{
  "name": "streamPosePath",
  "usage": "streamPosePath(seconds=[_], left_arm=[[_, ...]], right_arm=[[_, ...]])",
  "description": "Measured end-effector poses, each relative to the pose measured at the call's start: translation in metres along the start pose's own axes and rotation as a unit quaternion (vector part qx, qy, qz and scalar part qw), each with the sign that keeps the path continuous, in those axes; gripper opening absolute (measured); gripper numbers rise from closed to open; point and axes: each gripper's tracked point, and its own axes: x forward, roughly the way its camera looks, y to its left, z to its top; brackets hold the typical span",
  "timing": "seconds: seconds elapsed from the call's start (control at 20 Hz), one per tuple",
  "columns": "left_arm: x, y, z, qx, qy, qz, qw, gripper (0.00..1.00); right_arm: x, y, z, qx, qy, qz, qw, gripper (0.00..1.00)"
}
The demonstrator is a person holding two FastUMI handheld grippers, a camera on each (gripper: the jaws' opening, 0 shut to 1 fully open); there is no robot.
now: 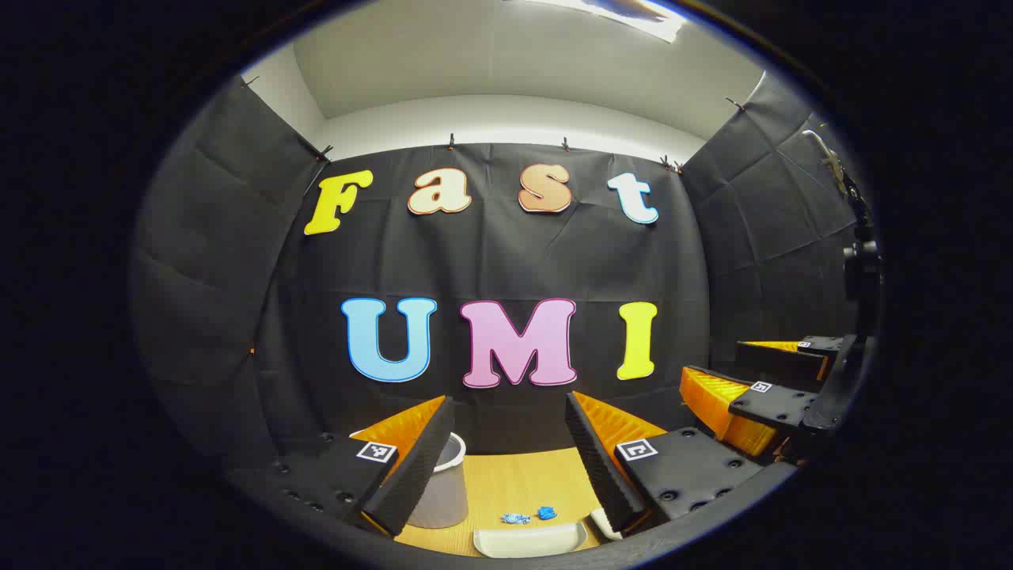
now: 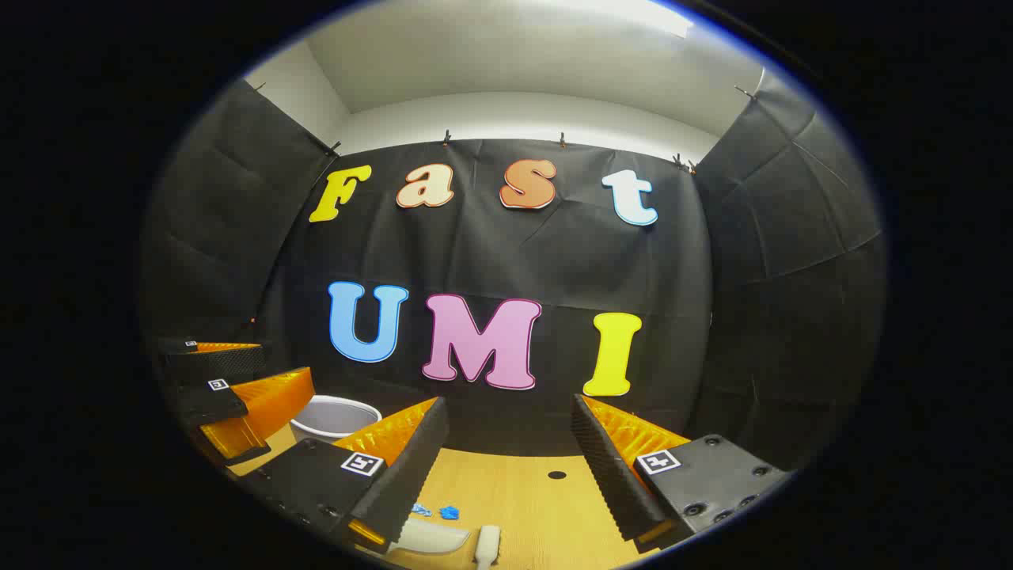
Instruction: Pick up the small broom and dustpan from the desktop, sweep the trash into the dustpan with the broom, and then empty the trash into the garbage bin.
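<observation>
The light wooden desktop (image 2: pixel 522 499) is carrying a pale grey round garbage bin (image 1: pixel 443 487) at far left. Near the front edge a white plastic dustpan (image 1: pixel 529 540) is lying beside a white-handled small broom (image 2: pixel 488 545), with two crumpled blue trash scraps (image 1: pixel 526 515) just behind. The left gripper (image 1: pixel 506 443) and right gripper (image 2: pixel 510 443) are both hovering above with jaws spread, grasping nothing.

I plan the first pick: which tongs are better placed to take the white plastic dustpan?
Left, probably: the white plastic dustpan lies centred before the open left tongs.
</observation>
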Motion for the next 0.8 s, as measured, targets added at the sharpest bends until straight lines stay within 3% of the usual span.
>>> streamPosePath(seconds=[0.8], left_arm=[[0.0035,0.0013,0.0035,-0.007,0.011,0.004,1.000,0.82]], right_arm=[[0.0002,-0.0085,0.0057,0.004,-0.001,-0.008,1.000,0.96]])
